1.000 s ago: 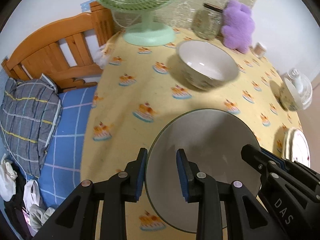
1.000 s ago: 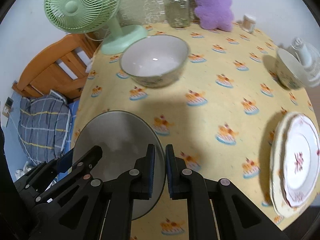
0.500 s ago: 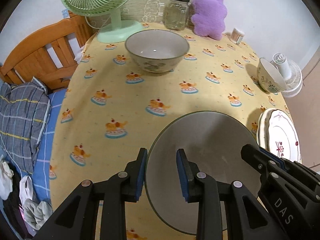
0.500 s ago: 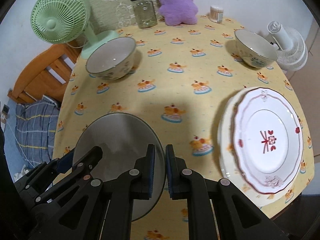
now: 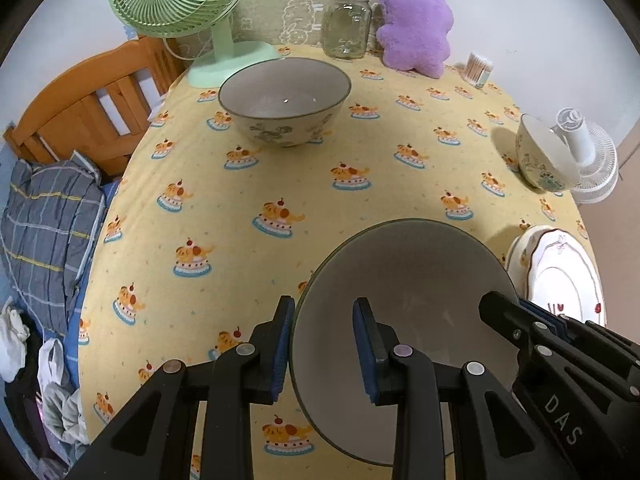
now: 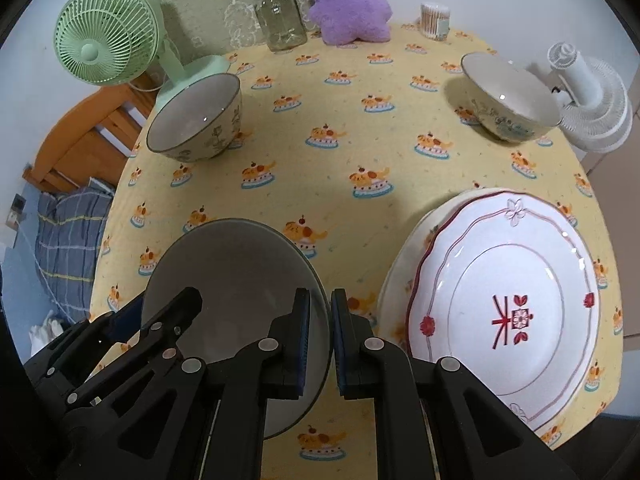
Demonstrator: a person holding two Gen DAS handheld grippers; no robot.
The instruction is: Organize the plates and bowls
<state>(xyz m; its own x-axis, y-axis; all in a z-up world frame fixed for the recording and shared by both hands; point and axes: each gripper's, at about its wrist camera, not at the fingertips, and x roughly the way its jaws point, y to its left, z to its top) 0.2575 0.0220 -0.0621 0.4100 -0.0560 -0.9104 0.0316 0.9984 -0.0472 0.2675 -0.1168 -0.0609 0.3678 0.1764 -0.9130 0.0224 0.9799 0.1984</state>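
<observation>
Bowl [image 5: 404, 292], grey inside, dark-rimmed, mouth tilted toward the cameras, pinched at opposite rims by left tongs [image 5: 322, 350] and right tongs [image 6: 320, 338].

Even indoor light, soft shadows beside bowls, sharp focus, fisheye-bent dark edges

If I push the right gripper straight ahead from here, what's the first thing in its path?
The right gripper is clamped on the rim of the grey bowl, so the bowl would travel with it. Ahead lies bare yellow tablecloth; the plate stack sits to its right. Farther on, roughly, the glass jar, though depth is unclear.
</observation>
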